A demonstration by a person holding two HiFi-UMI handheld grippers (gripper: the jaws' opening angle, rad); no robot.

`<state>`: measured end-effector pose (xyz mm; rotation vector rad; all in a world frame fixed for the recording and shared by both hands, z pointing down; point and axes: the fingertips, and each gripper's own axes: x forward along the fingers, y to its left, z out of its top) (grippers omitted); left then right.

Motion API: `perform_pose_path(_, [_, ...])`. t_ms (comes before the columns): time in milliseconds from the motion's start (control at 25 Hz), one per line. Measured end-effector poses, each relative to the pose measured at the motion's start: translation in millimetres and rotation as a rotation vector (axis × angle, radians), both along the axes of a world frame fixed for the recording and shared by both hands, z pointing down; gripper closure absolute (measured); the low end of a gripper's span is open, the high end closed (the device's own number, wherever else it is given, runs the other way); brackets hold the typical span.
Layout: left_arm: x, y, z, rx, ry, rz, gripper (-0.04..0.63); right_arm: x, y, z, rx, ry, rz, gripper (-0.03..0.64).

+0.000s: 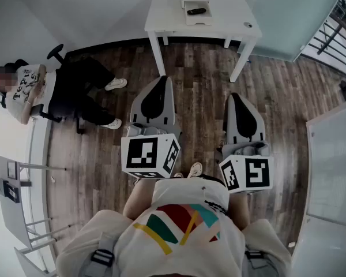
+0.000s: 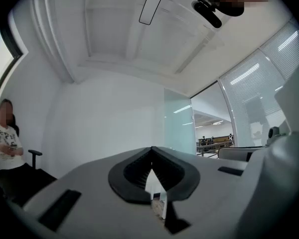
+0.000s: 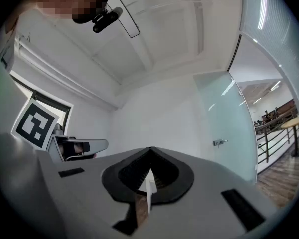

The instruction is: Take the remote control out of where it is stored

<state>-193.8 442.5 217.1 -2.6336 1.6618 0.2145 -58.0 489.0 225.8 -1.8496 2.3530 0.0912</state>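
Near, at 6 o'clock: left hand-held gripper [image 1: 162,79] and right hand-held gripper [image 1: 233,96], both closed tight with nothing between the jaws, above the wood floor [image 1: 199,97]. Far, at 12 o'clock: white table [image 1: 161,10], with the remote control [image 1: 196,11] lying on a white box [image 1: 199,19], well apart from both.

Light: bright, even, indoor; white table [image 1: 161,16] at twelve o'clock of the head view is near washed out.
Shadows: soft, beneath it on the floor [image 1: 202,68].
Glare: ceiling strips mirrored in the glass wall [image 2: 254,78], two o'clock, left gripper view.
Distortion: heavy fisheye; black vignette rings both gripper views.
Focus: left gripper [image 2: 151,153] and right gripper [image 3: 150,153] soft near the lens.
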Motion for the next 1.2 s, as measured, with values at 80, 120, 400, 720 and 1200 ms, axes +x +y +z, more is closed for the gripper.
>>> perform_pose_path(80, [4, 1, -1, 0.002, 0.006, 0.000, 0.588, 8, 2, 0, -0.001, -0.007, 0.010, 0.617])
perform_pose_path(120, [6, 1, -1, 0.003, 0.008, 0.000, 0.588, 11, 2, 0, -0.001, -0.010, 0.014, 0.617])
perform_pose_path(400, [27, -9, 1, -0.001, 0.021, 0.017, 0.588, 31, -3, 7, -0.021, -0.024, 0.035, 0.617])
perform_pose_path(720, [51, -17, 6, -0.002, 0.012, 0.049, 0.588, 49, -12, 14, -0.030, -0.039, 0.043, 0.617])
perform_pose_path(1200, [55, -45, 16, -0.016, 0.003, 0.023, 0.588, 48, -33, 19, -0.013, -0.032, -0.029, 0.617])
